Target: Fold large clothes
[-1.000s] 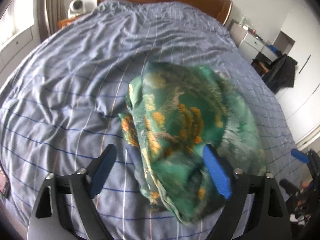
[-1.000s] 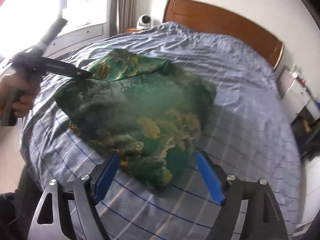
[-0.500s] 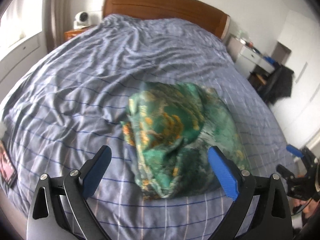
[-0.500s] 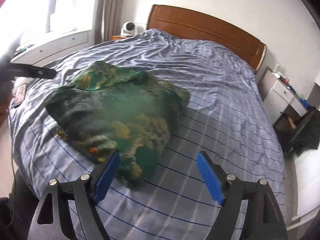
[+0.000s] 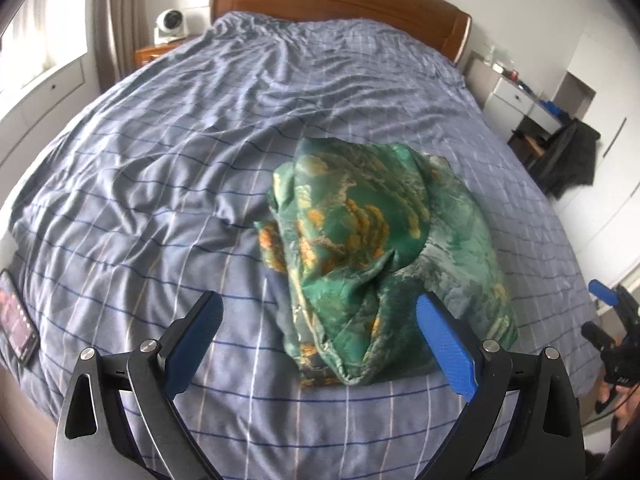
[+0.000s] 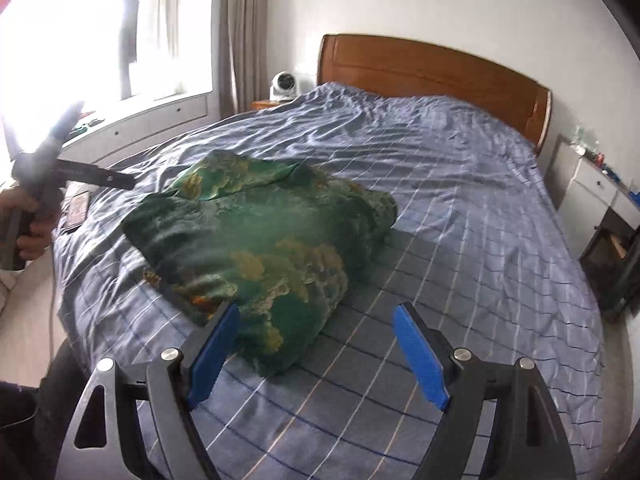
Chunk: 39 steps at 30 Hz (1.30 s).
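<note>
green garment (image 5: 372, 256) folded on bed (image 5: 160, 184), long axis toward headboard (image 5: 340, 4) | left gripper (image 5: 320, 340) spread | right gripper (image 6: 316, 352) spread

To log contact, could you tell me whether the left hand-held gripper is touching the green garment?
Cannot tell: the left wrist view shows the garment overlapping one finger of the open left hand-held gripper.

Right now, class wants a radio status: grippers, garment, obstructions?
Left gripper open, empty. Right gripper open, empty. Green garment lies folded in a bundle on the bed, untouched. Nothing blocking it.

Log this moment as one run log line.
left gripper: open, empty | right gripper: open, empty | green garment: folded bundle on bed
</note>
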Each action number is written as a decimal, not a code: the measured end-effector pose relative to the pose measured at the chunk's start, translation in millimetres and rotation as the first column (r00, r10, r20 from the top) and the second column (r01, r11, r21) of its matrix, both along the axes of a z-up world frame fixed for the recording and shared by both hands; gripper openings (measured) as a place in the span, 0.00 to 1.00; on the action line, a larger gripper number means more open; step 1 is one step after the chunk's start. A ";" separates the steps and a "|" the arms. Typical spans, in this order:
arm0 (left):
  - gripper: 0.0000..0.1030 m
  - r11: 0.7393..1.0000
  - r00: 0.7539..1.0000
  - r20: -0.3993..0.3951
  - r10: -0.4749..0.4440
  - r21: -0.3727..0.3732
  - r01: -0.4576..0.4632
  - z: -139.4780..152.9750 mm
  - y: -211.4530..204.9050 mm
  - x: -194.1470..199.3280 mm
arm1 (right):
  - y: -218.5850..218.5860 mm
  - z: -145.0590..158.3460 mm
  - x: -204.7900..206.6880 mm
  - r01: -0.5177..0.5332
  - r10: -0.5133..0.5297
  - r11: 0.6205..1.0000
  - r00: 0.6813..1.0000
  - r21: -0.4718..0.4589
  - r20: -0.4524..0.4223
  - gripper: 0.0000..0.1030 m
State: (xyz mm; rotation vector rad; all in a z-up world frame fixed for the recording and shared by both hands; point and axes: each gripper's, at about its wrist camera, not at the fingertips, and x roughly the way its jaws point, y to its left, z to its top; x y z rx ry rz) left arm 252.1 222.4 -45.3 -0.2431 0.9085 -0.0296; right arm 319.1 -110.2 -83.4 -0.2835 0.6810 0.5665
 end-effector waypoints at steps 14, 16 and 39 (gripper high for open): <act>0.95 0.929 0.974 -0.226 -0.006 -0.362 -0.078 -72.6 34.5 81.8 | -3.3 -8.3 43.5 0.072 -0.049 0.989 0.984 0.130 -0.172 0.79; 0.95 0.909 0.957 -0.289 -0.005 -0.399 -0.116 -104.5 35.6 83.7 | -2.0 -13.2 56.3 0.076 -0.044 0.986 0.978 0.149 -0.206 0.79; 0.57 0.857 0.987 -0.126 -0.104 -0.515 0.024 -129.0 13.8 80.4 | 59.3 -103.0 142.2 -0.019 0.091 0.977 0.937 0.212 -0.337 0.68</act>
